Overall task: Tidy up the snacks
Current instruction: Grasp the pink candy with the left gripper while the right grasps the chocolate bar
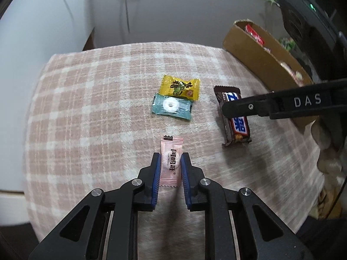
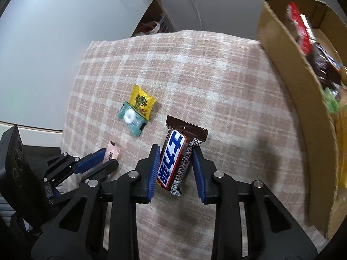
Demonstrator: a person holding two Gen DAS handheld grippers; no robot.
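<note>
Glossy brown chocolate bar [image 2: 175,160] and flat pink sachet [image 1: 171,162] on fuzzy checked cloth [image 1: 86,108].

A small pink plastic candy sachet [image 1: 171,162] with dark lettering lies flat, lengthwise between the pads of the left tongs [image 1: 171,164]. A brown chocolate bar wrapper with blue-on-white lettering [image 2: 175,158] sits gripped between the right tongs [image 2: 175,162], slightly tilted. Beyond both tongs, a yellow candy packet [image 1: 179,86] overlaps a teal wrapper holding a white ring mint [image 1: 171,106]. An open cardboard box [image 2: 288,65] of snacks stands right of the right tongs.
</note>
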